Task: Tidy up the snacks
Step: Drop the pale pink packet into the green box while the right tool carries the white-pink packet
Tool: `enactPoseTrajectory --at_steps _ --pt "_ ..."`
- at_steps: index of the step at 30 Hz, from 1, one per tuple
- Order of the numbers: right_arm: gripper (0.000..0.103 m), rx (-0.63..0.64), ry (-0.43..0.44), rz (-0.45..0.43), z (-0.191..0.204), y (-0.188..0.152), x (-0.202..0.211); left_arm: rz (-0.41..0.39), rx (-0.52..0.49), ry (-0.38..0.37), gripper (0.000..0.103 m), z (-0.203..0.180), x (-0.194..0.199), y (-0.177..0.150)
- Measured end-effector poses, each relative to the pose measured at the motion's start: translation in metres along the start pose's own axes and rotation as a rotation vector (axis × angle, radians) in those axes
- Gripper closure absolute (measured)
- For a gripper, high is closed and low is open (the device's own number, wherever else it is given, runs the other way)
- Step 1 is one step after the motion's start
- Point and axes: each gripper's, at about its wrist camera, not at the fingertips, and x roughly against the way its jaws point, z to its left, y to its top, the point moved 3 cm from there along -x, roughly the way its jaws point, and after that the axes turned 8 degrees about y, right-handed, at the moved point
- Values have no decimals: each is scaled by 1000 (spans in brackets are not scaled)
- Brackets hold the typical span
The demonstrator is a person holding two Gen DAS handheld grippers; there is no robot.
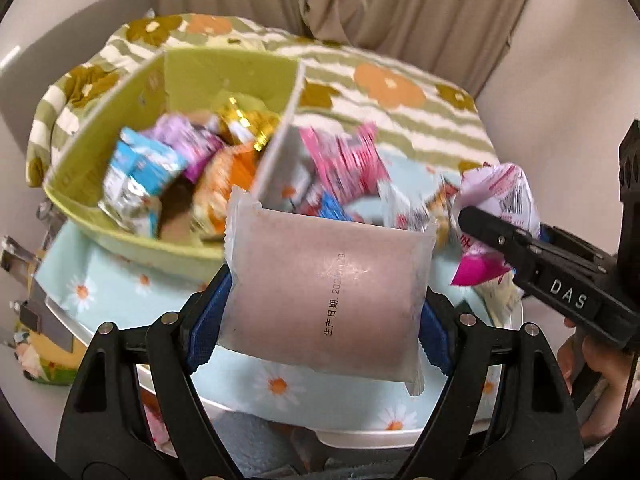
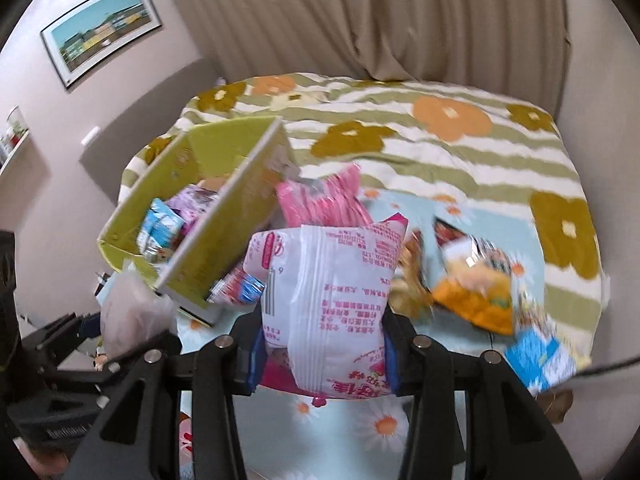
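My left gripper (image 1: 324, 320) is shut on a frosted pinkish-brown snack packet (image 1: 328, 292), its blue pads pressing both side edges, held above the table. My right gripper (image 2: 324, 344) is shut on a white and pink snack bag (image 2: 332, 308), also lifted. That bag (image 1: 500, 204) and the right gripper (image 1: 496, 240) show at the right of the left wrist view. A green box (image 1: 120, 216) with a pale divider holds several wrapped snacks at the left. A pink packet (image 1: 344, 160) and other loose snacks lie beside the divider.
The table carries a light blue daisy cloth (image 2: 352, 432) over a white tray edge (image 1: 360, 436). Behind it lies a striped flowered blanket (image 2: 440, 140). An orange bag (image 2: 476, 296) and a blue packet (image 2: 540, 356) lie at the right. Curtains and a framed picture (image 2: 104, 28) are behind.
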Motion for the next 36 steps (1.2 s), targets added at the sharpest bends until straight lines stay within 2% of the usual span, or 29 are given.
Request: enactPoseTrajectory --at_steps 8,15,20,26,28,30,32,36 --pt "61 50 51 -22 54 49 -21 -28 11 16 24 55 -18 74" --pt "61 30 33 -39 87 101 -58 -14 -12 18 24 115 -61 151" --pt "61 -7 15 -28 102 131 -96 31 -62 2 24 143 -110 197" --pt "61 -65 -22 -10 111 152 -134 87 -148 -15 23 152 -163 227" --pt "61 -80 -38 -1 111 154 -142 107 -162 -16 19 153 -176 231" --pt "61 -99 -52 11 112 155 -150 106 -184 -26 17 154 -183 233" --pt "61 -115 -67 21 112 155 -157 94 -216 -26 8 153 -185 235" --pt "61 -137 -86 33 113 153 -166 89 -253 -21 7 154 -187 233"
